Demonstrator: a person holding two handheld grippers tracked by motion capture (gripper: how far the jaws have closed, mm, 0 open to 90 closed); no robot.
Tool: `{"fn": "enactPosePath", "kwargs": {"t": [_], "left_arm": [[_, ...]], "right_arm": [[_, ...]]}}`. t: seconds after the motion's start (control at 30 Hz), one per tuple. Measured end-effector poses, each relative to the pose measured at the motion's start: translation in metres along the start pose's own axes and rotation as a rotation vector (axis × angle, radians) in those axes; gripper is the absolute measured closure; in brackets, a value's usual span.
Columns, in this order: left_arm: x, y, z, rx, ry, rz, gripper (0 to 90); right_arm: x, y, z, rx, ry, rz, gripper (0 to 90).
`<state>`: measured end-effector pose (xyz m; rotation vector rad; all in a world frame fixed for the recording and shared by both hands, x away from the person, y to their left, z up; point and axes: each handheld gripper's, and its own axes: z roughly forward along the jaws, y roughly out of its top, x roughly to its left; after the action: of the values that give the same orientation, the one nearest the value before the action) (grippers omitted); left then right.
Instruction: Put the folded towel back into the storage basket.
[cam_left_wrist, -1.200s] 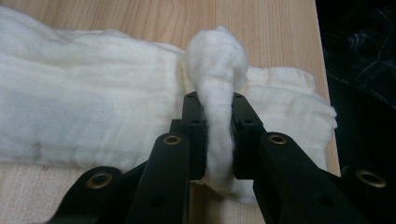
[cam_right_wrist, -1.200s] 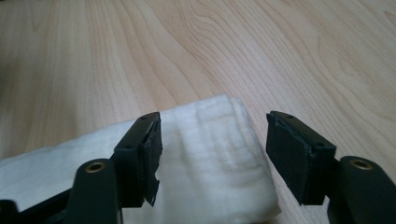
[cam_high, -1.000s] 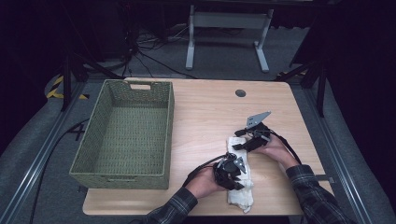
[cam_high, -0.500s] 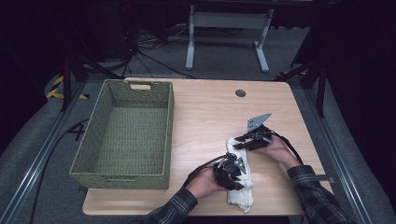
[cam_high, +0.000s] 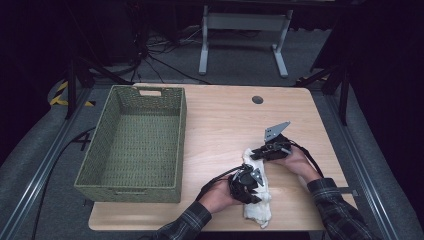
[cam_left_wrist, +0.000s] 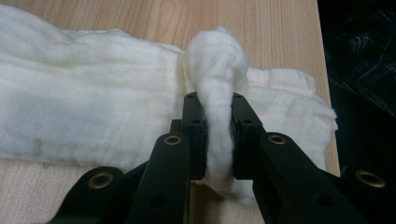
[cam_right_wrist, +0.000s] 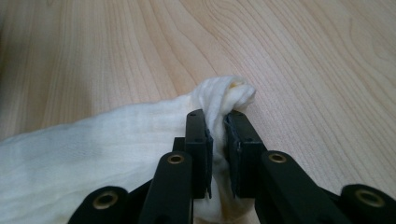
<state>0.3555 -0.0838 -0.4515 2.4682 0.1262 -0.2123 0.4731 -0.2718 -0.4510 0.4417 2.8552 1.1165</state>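
Cloth (cam_high: 256, 197) lies near the table's (cam_high: 220, 115) right edge, the left gripper (cam_left_wrist: 218, 140) pinching a fold; the right gripper (cam_right_wrist: 218, 140) has just closed on its far corner. The thin bite could slip if pulled.

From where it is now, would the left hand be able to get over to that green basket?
Probably yes, though not freely. The bare table lies open between the left tongs and the green basket. But those tongs are clamped on the white cloth, and the right tongs pinch its other end.
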Motion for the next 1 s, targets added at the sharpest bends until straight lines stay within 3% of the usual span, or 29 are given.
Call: {"fn": "enactPosePath", "kwargs": {"t": [0.03,0.1,0.13,0.3,0.37,0.57,0.7,1.0], "left_arm": [[-0.001,0.0,-0.001,-0.005,-0.009,-0.012,79.9],[0.001,0.001,-0.005,-0.014,-0.036,0.004,79.9],[-0.001,0.001,-0.005,-0.033,-0.019,-0.012,79.9],[-0.001,0.003,-0.013,-0.042,-0.031,-0.013,79.9],[0.001,0.003,-0.017,-0.066,-0.03,-0.011,79.9],[0.003,0.006,-0.03,-0.099,0.002,-0.025,79.9],[0.005,0.008,-0.038,-0.147,0.037,-0.041,80.0],[0.007,0.012,-0.058,-0.174,0.064,-0.045,79.9]], "right_arm": [[0.001,0.0,-0.002,-0.006,0.003,0.006,80.5],[0.002,0.0,-0.003,-0.016,0.008,0.008,80.5],[0.003,0.0,-0.006,-0.021,0.004,0.005,80.5],[0.006,0.001,-0.013,-0.044,0.008,0.01,80.5],[0.008,0.002,-0.018,-0.063,0.014,0.012,80.5],[0.017,0.007,-0.029,-0.094,0.027,0.009,80.5],[0.021,0.011,-0.034,-0.112,0.026,-0.001,80.5],[0.023,0.022,-0.037,-0.125,0.015,-0.012,80.5]]}}
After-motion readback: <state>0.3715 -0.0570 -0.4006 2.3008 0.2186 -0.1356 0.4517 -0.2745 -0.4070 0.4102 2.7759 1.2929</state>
